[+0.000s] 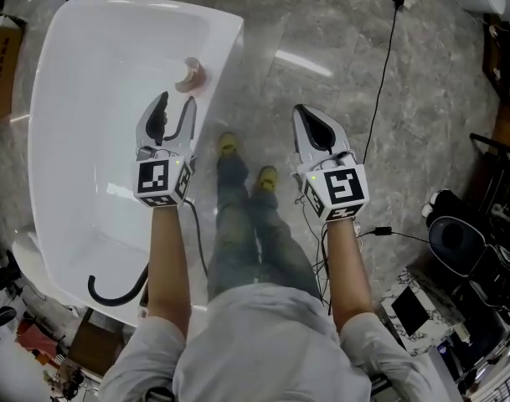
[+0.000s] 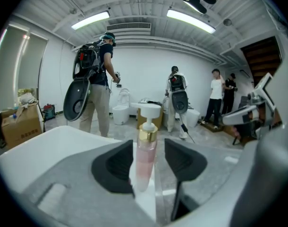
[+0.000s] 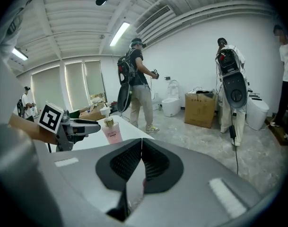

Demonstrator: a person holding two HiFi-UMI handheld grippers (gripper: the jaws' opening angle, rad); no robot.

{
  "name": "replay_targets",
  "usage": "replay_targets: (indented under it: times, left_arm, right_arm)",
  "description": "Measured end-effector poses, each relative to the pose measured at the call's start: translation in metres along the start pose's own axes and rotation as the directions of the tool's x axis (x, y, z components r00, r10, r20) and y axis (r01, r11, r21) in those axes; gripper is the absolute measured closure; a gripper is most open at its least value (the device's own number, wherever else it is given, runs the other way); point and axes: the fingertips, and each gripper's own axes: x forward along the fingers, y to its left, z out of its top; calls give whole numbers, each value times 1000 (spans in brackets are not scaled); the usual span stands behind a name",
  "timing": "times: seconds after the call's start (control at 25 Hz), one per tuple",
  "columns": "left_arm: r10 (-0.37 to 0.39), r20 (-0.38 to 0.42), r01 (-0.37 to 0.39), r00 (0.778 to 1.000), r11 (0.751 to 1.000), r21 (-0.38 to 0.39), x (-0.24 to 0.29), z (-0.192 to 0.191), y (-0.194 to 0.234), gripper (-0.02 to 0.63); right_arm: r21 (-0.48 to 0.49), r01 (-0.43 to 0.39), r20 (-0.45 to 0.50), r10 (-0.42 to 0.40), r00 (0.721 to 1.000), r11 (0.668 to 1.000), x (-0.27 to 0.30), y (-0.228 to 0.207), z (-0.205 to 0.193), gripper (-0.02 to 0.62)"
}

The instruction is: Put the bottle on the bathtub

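Jaws first: my left hand-held gripper point(image 1: 176, 103) is gaping wide and gripping nothing, its dark pads clear of the bottle point(image 2: 144, 161). My right hand-held gripper point(image 3: 140, 145) is sitting pinched shut, empty. Just beyond the left tips, the bottle is standing upright on the rim of the glossy white bathtub point(image 1: 225, 40), long axis vertical, pump topmost: slim pink cylinder, gold collar, white pump head.

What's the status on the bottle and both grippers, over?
Left gripper open, empty. Right gripper shut, empty. Bottle upright on bathtub rim, ahead of left jaws. Nothing in the way.
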Motion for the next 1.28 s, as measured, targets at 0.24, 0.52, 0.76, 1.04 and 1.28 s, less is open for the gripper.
replay_targets:
  times: [0.24, 0.52, 0.76, 1.04, 1.28]
  left_arm:
    - [19, 32, -19, 999, 1000, 5, -24, 23, -10, 417]
    - [42, 64, -44, 997, 999, 32, -58, 55, -25, 462]
    - [59, 84, -62, 995, 997, 37, -91, 81, -41, 495]
    - [75, 102, -80, 992, 996, 49, -128, 111, -64, 543]
    - [76, 108, -83, 991, 995, 63, -157, 129, -82, 565]
  right_arm:
    - [-7, 6, 30, -6, 1000, 1000, -26, 6, 14, 592]
    - [-13, 5, 87, -4, 996, 1000, -60, 17, 41, 592]
    - [-8, 11, 130, -10, 991, 1000, -93, 27, 62, 592]
    - [3, 18, 170, -19, 985, 1000, -138, 34, 83, 592]
    - [6, 28, 198, -28, 980, 1000, -172, 39, 95, 592]
